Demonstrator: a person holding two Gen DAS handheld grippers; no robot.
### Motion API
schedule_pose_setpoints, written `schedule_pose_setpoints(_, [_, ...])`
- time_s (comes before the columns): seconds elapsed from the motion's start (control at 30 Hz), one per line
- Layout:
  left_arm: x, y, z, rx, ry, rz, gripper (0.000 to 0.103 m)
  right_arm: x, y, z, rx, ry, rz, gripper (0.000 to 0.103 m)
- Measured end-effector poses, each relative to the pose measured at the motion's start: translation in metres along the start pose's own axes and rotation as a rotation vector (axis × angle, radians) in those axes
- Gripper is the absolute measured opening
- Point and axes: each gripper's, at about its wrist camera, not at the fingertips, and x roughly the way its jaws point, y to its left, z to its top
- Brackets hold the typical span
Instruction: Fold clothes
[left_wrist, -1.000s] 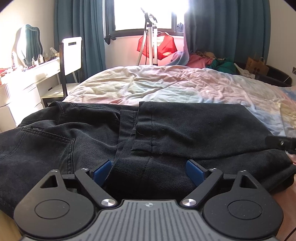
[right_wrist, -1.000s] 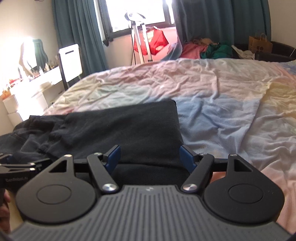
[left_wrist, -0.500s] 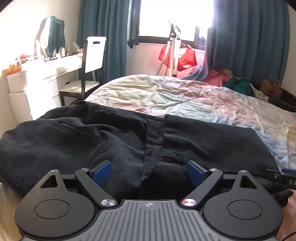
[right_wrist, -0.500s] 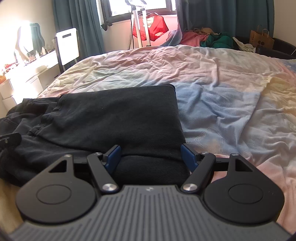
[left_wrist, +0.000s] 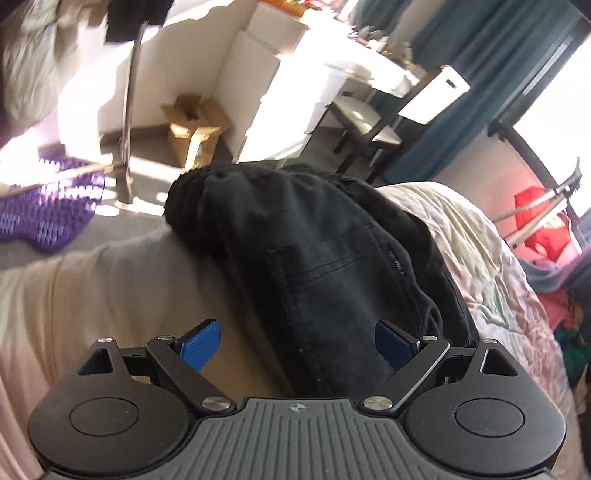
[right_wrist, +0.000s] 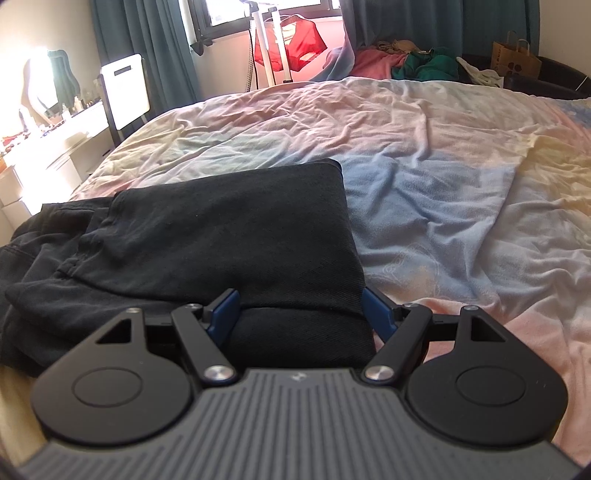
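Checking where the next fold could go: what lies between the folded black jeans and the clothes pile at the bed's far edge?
In the right wrist view, only bare, wrinkled bedsheet lies between the black jeans and the clothes pile.

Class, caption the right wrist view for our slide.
Right gripper poised at folded black trousers on a pastel bedspread.

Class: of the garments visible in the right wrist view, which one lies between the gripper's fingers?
The black trousers, folded on the bed; the red, pink and green clothes lie far behind.

I'm working in a home bedroom. There's a bed (right_wrist: 424, 140) with a rumpled pastel sheet, teal curtains (right_wrist: 147, 48) at the window, and a white dressing table (right_wrist: 70, 129).
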Motion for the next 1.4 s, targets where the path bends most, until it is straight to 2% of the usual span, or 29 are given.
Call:
schedule_pose_setpoints(0.07, [0.017, 0.016, 0.006, -0.106, 0.075, -0.03, 0.092, 0.0, 0.0, 0.0, 0.003, 0.0, 0.002, 0.076])
schedule_pose_setpoints(0.17, [0.039, 0.032, 0.011, -0.201, 0.123, -0.066, 0.092, -0.001, -0.001, 0.0, 0.004, 0.0, 0.003, 0.076])
schedule_pose_setpoints(0.27, [0.047, 0.036, 0.015, -0.235, 0.095, -0.141, 0.094, -0.001, -0.002, 0.0, 0.006, -0.001, 0.003, 0.076])
schedule_pose_setpoints(0.33, [0.05, 0.038, 0.018, -0.254, 0.074, -0.201, 0.091, -0.001, -0.002, 0.0, 0.012, -0.004, 0.002, 0.076])
schedule_pose_setpoints(0.4, [0.051, 0.038, 0.019, -0.258, 0.072, -0.292, 0.087, 0.0, -0.002, 0.0, 0.017, -0.007, 0.0, 0.076])
schedule_pose_setpoints(0.5, [0.044, 0.036, 0.018, -0.251, 0.05, -0.445, 0.09, 0.0, -0.001, -0.001, 0.015, -0.011, -0.006, 0.076])
schedule_pose_setpoints(0.57, [0.039, 0.032, 0.018, -0.224, 0.036, -0.474, 0.091, 0.0, 0.0, -0.001, 0.007, -0.013, -0.011, 0.076])
schedule_pose_setpoints(0.67, [0.041, 0.032, 0.015, -0.223, 0.062, -0.403, 0.091, 0.001, 0.002, -0.002, -0.008, -0.015, -0.022, 0.076])
schedule_pose_setpoints(0.77, [0.054, 0.039, 0.011, -0.271, 0.105, -0.385, 0.088, 0.001, 0.006, -0.002, -0.024, -0.016, -0.035, 0.076])
schedule_pose_setpoints(0.83, [0.062, 0.045, 0.009, -0.319, 0.125, -0.366, 0.08, 0.002, 0.008, -0.001, -0.026, -0.016, -0.047, 0.077])
schedule_pose_setpoints(0.9, [0.067, 0.045, 0.01, -0.32, 0.114, -0.358, 0.074, 0.003, 0.011, -0.001, -0.023, -0.02, -0.061, 0.077])
schedule_pose_setpoints(0.97, [0.071, 0.043, 0.011, -0.303, 0.077, -0.341, 0.069, 0.003, 0.012, -0.001, -0.019, -0.027, -0.073, 0.077])
schedule_pose_setpoints(1.07, [0.072, 0.04, 0.012, -0.246, 0.018, -0.298, 0.048, 0.0, 0.014, 0.0, -0.029, -0.045, -0.083, 0.074])
schedule_pose_setpoints(1.17, [0.071, 0.04, 0.013, -0.178, -0.017, -0.283, 0.042, -0.002, 0.017, 0.001, -0.045, -0.066, -0.087, 0.074])
schedule_pose_setpoints(1.23, [0.067, 0.039, 0.012, -0.14, -0.03, -0.274, 0.037, 0.004, 0.018, 0.0, -0.057, -0.044, -0.093, 0.075])
schedule_pose_setpoints(1.3, [0.058, 0.036, 0.011, -0.109, -0.046, -0.269, 0.026, 0.008, 0.017, -0.002, -0.06, -0.036, -0.092, 0.076])
schedule_pose_setpoints(1.4, [0.042, 0.024, 0.011, -0.027, -0.098, -0.25, 0.02, 0.008, 0.015, -0.001, -0.032, -0.036, -0.085, 0.076])
